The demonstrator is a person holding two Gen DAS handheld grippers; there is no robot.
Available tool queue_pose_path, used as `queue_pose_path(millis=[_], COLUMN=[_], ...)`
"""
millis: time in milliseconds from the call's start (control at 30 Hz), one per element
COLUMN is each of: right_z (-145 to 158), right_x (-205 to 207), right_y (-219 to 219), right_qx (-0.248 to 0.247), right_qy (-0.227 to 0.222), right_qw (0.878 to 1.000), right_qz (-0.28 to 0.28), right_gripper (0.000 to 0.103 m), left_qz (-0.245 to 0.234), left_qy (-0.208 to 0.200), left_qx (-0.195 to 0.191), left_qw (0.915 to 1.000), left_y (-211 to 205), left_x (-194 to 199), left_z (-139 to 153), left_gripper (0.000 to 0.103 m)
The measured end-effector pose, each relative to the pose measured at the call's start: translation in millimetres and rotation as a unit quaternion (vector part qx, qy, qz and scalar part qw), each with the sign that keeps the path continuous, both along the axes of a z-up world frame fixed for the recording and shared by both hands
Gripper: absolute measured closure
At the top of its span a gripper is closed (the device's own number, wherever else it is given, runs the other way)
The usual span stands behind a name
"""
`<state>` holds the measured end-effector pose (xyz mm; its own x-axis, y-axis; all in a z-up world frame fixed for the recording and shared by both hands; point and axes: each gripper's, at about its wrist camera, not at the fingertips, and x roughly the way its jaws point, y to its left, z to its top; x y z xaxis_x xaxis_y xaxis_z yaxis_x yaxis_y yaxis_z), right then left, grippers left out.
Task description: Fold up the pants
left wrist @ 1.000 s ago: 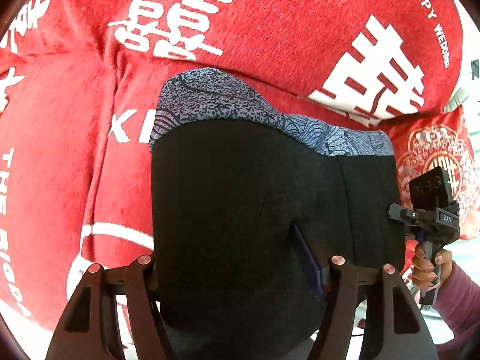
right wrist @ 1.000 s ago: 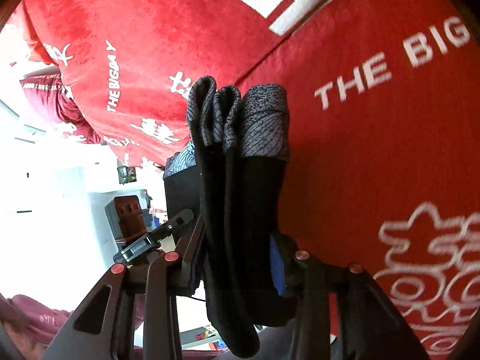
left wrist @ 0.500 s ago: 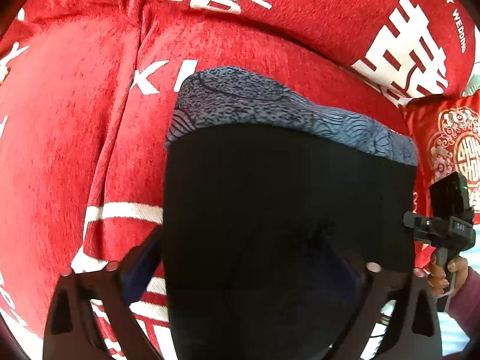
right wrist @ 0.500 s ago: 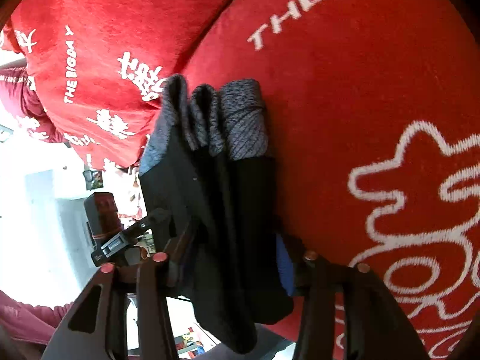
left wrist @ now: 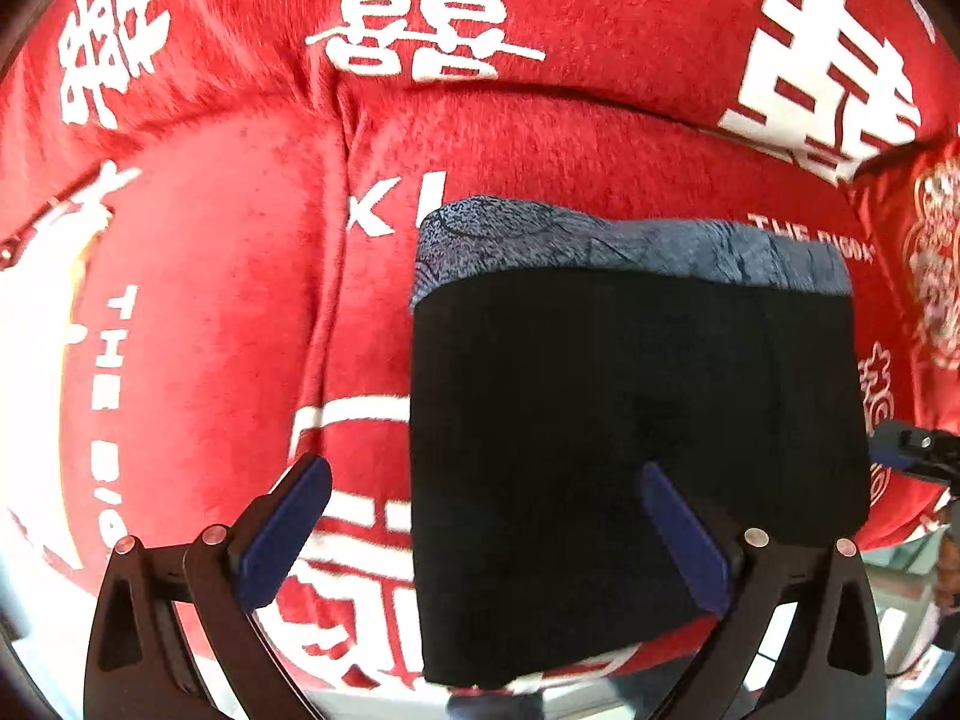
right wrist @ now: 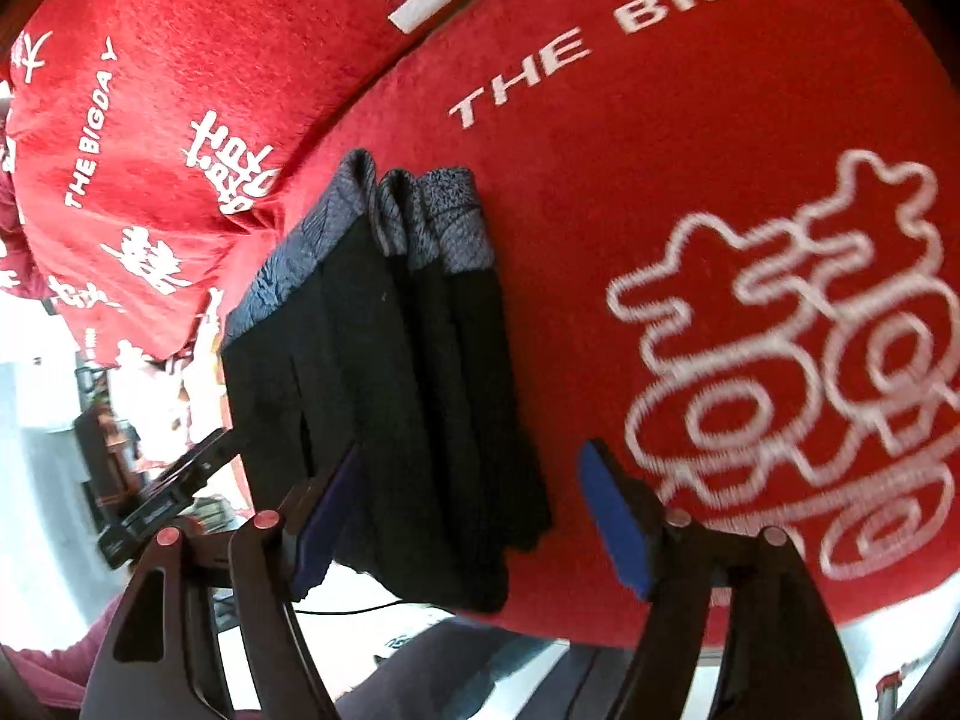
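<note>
Black folded pants with a grey-blue patterned waistband lie flat on the red printed cover. My left gripper points straight down over their near left edge, jaws spread wide, gripping nothing. My right gripper, angled down, has just been opening; the folded stack sits loose between its blue pads.

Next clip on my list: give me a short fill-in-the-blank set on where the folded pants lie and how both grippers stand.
1. The folded pants lie on a cover coloured ____.
2. The band along the far edge of the pants is patterned ____, unlike the black legs.
3. The left gripper, whose jaws have just been opening, now stands ____.
4. In the right wrist view, the right gripper has its pads ____ the fabric stack.

Missing words: red; grey; open; off
</note>
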<state>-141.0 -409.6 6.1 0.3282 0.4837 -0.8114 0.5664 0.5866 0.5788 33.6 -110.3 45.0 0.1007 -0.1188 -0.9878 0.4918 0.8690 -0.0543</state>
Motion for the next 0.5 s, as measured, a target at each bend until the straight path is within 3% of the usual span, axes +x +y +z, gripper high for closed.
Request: queue_pose_path(millis=[267, 500], right_z=[35.3, 81.2], right_x=[-20.6, -19.7], right_y=[34.9, 82.2], right_qx=[-0.069, -0.190], right_qy=[0.046, 0.062], right_qw=[0.996, 0.979], right_qz=[-0.012, 0.039], right_gripper=[0.019, 0.015], left_qz=[-0.023, -0.021], left_qy=[-0.013, -0.035], left_qx=[0.037, 0.040], left_qw=[0.9990, 0.9984], left_y=[-4.1, 1.5], left_x=[-40.1, -53.5], left_z=[21.8, 52.8], left_gripper=[0.000, 0.000])
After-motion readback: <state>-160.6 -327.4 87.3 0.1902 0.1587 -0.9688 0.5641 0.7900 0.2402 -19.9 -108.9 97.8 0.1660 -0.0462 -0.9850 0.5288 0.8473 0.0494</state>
